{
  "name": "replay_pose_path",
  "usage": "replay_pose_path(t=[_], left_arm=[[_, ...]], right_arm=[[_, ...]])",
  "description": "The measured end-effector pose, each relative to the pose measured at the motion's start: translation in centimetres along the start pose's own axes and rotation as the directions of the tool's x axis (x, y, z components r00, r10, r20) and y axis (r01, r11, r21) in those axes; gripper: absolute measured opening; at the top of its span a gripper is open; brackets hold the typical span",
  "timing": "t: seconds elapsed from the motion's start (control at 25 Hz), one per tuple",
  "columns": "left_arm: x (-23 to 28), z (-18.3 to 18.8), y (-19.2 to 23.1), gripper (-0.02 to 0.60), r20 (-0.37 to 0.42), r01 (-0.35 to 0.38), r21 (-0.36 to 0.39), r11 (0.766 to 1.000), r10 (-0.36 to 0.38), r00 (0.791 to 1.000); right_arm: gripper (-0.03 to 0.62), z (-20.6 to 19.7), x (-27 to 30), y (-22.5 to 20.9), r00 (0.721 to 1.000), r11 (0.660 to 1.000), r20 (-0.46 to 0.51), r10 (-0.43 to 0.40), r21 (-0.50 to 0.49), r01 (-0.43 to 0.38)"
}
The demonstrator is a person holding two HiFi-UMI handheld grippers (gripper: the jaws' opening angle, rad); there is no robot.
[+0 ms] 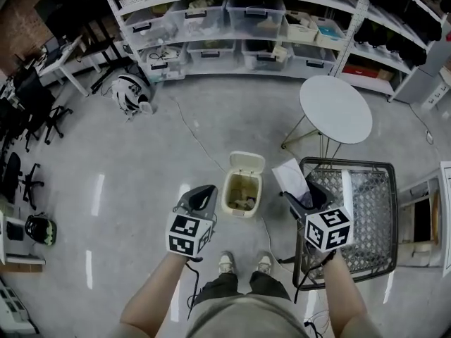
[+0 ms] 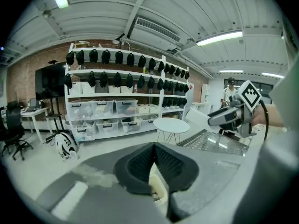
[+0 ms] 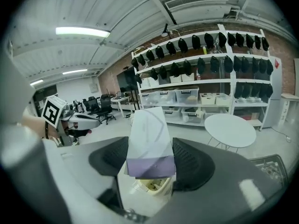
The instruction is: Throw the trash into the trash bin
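Observation:
The cream trash bin (image 1: pixel 243 192) stands on the floor with its lid up and some rubbish inside. It sits just ahead of the person's feet, between the two grippers. My right gripper (image 1: pixel 297 198) is to the right of the bin and shut on a white carton (image 1: pixel 289 174) with a purple band (image 3: pixel 150 166). In the right gripper view the carton (image 3: pixel 148 139) stands upright between the pads, with the bin (image 3: pixel 150 186) below it. My left gripper (image 1: pixel 204 194) hangs to the left of the bin. Its pads (image 2: pixel 140 164) meet at the tips with nothing between them, and the bin (image 2: pixel 156 186) shows beneath.
A black wire-mesh table (image 1: pixel 366 217) stands right of the right gripper. A round white table (image 1: pixel 335 109) is behind it, and shelves with plastic crates (image 1: pixel 232 27) line the far wall. A cable (image 1: pixel 194 136) runs across the floor, and office chairs (image 1: pixel 32 111) are at the left.

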State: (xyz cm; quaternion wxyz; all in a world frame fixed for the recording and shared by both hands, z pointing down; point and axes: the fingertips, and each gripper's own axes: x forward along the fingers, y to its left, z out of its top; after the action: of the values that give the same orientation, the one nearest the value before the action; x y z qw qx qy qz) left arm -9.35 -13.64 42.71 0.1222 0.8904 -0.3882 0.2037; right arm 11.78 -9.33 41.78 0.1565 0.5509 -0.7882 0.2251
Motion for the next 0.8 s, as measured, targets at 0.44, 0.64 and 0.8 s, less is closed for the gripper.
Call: replay_pose_path(t=[0.44,0.64,0.8], left_arm=[[1.2,-1.6,3.7,0.002,-0.030,-0.057,-0.025,0.998,0.057,0.998],[3.8,-3.6,5.0,0.003,-0.070,-0.038,-0.029,0.999,0.036,0.997],[6.0,-5.7,6.3,0.003,-0.100,-0.039,-0.033,0.999,0.035,0.994]], right_arm=[[0.301,-1.2,6.4,1.4,0.994,0.998,-0.087,0.061,0.003,-0.061],[0.301,-3.5,11.1,1.4,0.984,0.997,-0.162,0.078,0.007,-0.077],[0.301,-6.3,14.8,0.6,0.971,0.997,-0.228,0.077,0.032,-0.071]])
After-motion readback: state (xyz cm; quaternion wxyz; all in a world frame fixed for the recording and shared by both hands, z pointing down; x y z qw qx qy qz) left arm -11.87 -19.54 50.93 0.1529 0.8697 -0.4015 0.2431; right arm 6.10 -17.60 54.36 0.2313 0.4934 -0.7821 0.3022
